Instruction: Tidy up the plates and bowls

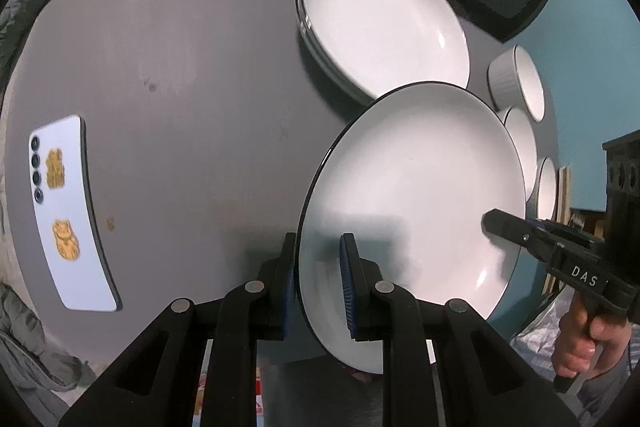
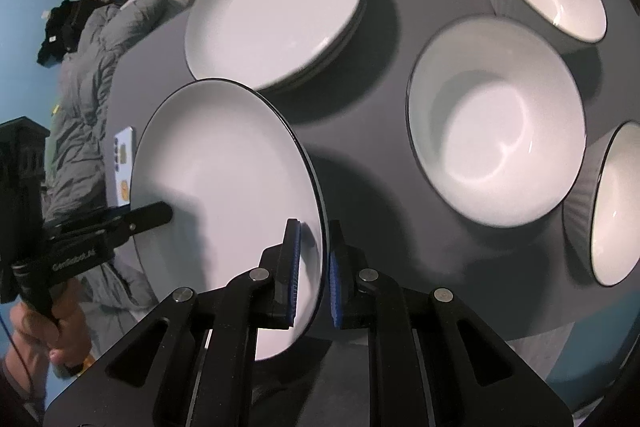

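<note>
A white plate (image 1: 412,195) with a thin dark rim is held clear of the grey bench (image 1: 180,67), tilted, and gripped at two opposite edges. The left gripper (image 1: 318,287) has its jaws closed on the rim at about 7 o'clock of the plate in the left wrist view, one blue pad on the underside and one on the white face. The right gripper (image 2: 312,275) has its jaws closed on the opposite rim, near 5 o'clock of the plate (image 2: 224,195) in the right wrist view. A grip on both edges is likely chosen because a wide, smooth plate would tip or slide out of a single pinch at the rim.

A stack of plates (image 1: 380,23) stands on the bench at about 12 o'clock from the held plate, near it but apart; the held plate is judged to be meant for the top of that stack, since like is being gathered with like. Three bowls (image 2: 496,119) stand separately toward 2 o'clock in the right wrist view, not yet nested. A phone (image 1: 68,211) lies face down at 9 o'clock in the left wrist view, well apart from the crockery and out of the way.
</note>
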Demonstrator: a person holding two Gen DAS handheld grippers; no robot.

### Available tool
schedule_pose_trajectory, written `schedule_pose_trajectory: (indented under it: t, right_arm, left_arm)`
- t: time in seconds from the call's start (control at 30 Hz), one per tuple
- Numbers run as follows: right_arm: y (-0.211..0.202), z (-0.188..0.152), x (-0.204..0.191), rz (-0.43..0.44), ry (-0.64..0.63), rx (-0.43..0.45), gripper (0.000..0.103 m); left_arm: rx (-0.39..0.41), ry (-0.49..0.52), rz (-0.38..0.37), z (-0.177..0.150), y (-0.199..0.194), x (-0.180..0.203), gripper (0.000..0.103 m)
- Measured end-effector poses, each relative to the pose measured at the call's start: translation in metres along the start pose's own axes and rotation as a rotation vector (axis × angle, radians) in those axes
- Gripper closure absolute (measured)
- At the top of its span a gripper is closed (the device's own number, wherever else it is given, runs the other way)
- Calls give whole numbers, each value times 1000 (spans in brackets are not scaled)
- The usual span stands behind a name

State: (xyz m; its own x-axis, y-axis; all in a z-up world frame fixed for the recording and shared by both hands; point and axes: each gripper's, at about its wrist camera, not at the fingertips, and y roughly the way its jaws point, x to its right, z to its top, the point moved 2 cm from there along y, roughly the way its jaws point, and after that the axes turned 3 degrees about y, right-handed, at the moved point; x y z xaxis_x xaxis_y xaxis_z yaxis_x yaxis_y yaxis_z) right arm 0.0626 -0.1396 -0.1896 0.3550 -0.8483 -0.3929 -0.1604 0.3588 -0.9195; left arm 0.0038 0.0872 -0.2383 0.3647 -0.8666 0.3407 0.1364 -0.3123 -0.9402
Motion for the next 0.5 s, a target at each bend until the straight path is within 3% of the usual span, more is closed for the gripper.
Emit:
schedule_pose_trajectory:
  t: [0.3, 0.5]
  right_arm:
    - [0, 33, -2, -7, -2, 15, 90]
    - [-2, 67, -7, -11, -9, 35, 90]
  left_arm:
    - [27, -20, 5, 29, -5, 8, 84]
    - [59, -25, 17, 67, -8, 8, 84]
